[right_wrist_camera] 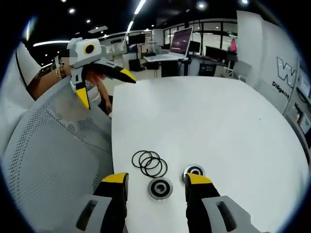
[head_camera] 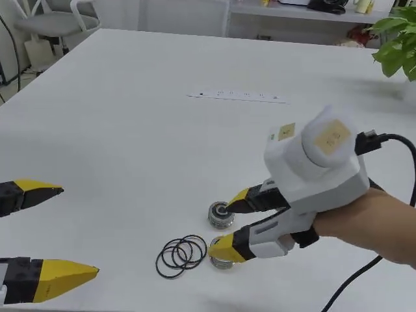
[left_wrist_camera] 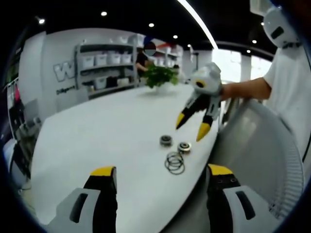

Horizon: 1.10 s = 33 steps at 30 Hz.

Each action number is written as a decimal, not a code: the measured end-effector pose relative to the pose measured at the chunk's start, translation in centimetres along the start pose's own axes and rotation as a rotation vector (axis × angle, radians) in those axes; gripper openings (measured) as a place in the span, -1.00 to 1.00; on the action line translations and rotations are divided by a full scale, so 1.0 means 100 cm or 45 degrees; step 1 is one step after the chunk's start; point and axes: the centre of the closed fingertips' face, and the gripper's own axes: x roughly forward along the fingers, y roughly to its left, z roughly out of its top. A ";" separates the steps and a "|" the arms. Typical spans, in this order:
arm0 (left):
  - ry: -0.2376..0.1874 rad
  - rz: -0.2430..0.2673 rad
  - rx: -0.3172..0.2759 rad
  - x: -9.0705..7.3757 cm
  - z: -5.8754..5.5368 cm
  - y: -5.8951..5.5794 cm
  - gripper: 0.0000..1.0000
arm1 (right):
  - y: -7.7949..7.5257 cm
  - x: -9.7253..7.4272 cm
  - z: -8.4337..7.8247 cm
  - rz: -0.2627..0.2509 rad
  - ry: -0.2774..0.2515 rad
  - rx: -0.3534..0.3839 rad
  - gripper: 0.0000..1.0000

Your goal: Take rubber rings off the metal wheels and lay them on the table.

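Rubber rings [head_camera: 181, 255] on table [head_camera: 162, 130], beside two metal wheels [head_camera: 221, 214], under right gripper [head_camera: 220, 229] parted jaws

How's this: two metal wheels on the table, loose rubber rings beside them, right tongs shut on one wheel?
Not shut: the right gripper view shows the right tongs open, gripping nothing. The two metal wheels and rubber rings beside them are correct.

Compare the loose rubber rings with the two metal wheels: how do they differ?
The rubber rings are thin black hoops; the metal wheels are thick silvery discs with dark centres. The rings overlap in one cluster; the wheels sit apart. The right tool hovers with open jaws by the wheels, not the rings. Both are round and lie on the white table.
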 end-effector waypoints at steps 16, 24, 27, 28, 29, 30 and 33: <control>-0.007 0.015 -0.040 0.002 -0.004 0.005 0.67 | -0.009 -0.065 -0.037 -0.155 -0.195 0.240 0.68; 0.011 0.027 -0.086 0.003 -0.013 0.002 0.71 | -0.010 -0.083 -0.056 -0.245 -0.277 0.366 0.88; 0.015 0.038 -0.109 0.003 -0.014 0.003 0.71 | -0.011 -0.087 -0.060 -0.270 -0.296 0.407 0.96; 0.015 0.041 -0.111 0.002 -0.014 0.004 0.73 | -0.011 -0.090 -0.060 -0.281 -0.320 0.431 0.98; 0.016 0.043 -0.113 0.002 -0.014 0.004 0.73 | -0.011 -0.092 -0.060 -0.286 -0.332 0.437 0.98; 0.018 0.047 -0.119 0.002 -0.015 0.004 0.73 | -0.012 -0.094 -0.061 -0.301 -0.348 0.456 0.98; 0.016 0.054 -0.133 0.002 -0.015 0.005 0.73 | -0.012 -0.099 -0.064 -0.321 -0.367 0.480 0.98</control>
